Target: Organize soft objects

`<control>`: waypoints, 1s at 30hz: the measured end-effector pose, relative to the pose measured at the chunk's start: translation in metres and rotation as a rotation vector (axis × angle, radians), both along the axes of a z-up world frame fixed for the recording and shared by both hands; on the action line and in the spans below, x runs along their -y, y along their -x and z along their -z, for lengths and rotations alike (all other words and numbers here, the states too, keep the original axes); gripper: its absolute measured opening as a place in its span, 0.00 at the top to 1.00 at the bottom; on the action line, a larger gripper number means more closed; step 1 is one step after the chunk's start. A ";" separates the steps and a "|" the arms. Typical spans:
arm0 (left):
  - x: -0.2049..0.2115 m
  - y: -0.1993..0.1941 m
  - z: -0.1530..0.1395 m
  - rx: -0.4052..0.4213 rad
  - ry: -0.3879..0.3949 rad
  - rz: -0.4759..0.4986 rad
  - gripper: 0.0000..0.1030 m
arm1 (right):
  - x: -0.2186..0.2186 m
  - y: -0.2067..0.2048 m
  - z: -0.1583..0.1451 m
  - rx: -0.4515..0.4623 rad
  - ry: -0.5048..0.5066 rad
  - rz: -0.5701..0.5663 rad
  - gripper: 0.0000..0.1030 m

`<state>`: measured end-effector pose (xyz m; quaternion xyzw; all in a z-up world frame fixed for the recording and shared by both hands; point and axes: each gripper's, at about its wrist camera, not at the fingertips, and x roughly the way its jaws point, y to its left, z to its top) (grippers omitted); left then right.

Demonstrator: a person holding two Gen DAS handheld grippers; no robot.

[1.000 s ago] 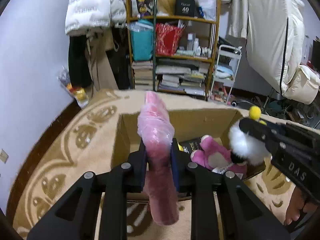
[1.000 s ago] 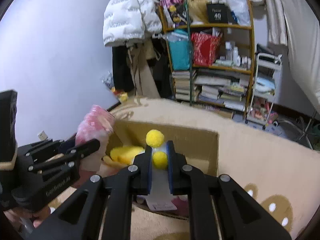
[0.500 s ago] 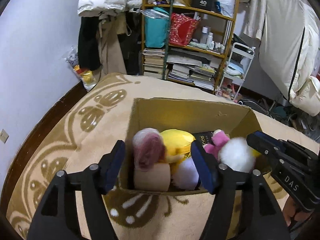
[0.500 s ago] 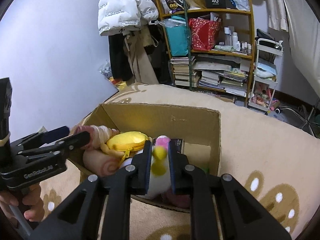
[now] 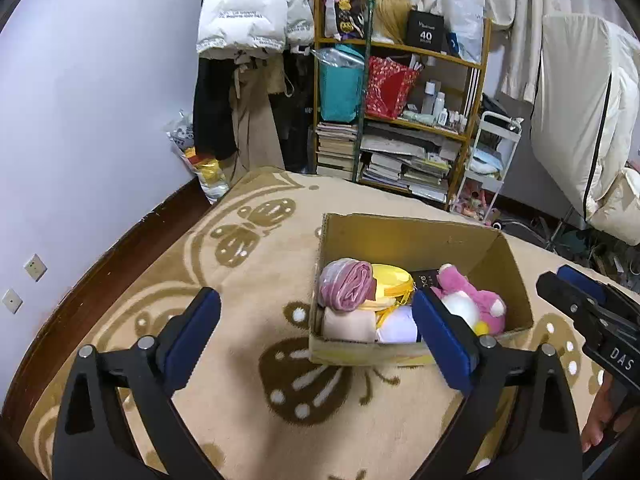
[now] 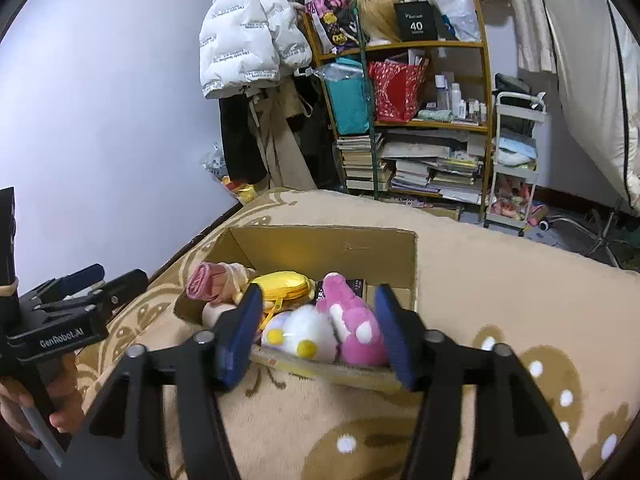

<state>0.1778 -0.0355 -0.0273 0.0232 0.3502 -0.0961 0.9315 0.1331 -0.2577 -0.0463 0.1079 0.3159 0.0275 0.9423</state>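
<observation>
Both grippers are hanging over the blanket point(image 5: 248, 256) w/ nothing in them. The left gripper point(image 5: 316, 336) is wide open, jaws far apart, empty. The right gripper point(image 6: 318, 330) is open too, empty, sitting just in front of the box point(image 6: 320, 248).

The soft things are lying inside the box: a pink roll point(image 5: 346, 286) on top of a beige roll point(image 5: 348, 326) at the left end, a yellow pouch point(image 6: 282, 284) in the middle, a white fluffy toy point(image 6: 306, 332) w/ yellow dots and a pink plush point(image 6: 352, 320) at the near right. A dark box point(image 5: 426, 278) is sitting behind them. No soft thing is showing on the blanket, so the job is looking about done, I think.

How to do this bit well:
- Keep both tools open & lift them straight up and back, so no finger is catching the box's near wall.
- Watch the white toy & pink plush; they are sticking up near the rim and could tip out if bumped.
- If one is poking out, push it down softly w/ a flat finger, not a hard pinch.
- Keep the 2 tools apart so they are not knocking together.
</observation>
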 end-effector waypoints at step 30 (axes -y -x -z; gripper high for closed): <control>-0.065 0.175 -0.071 0.269 -0.041 -0.065 0.01 | -0.005 0.177 -0.062 0.239 0.093 0.093 0.00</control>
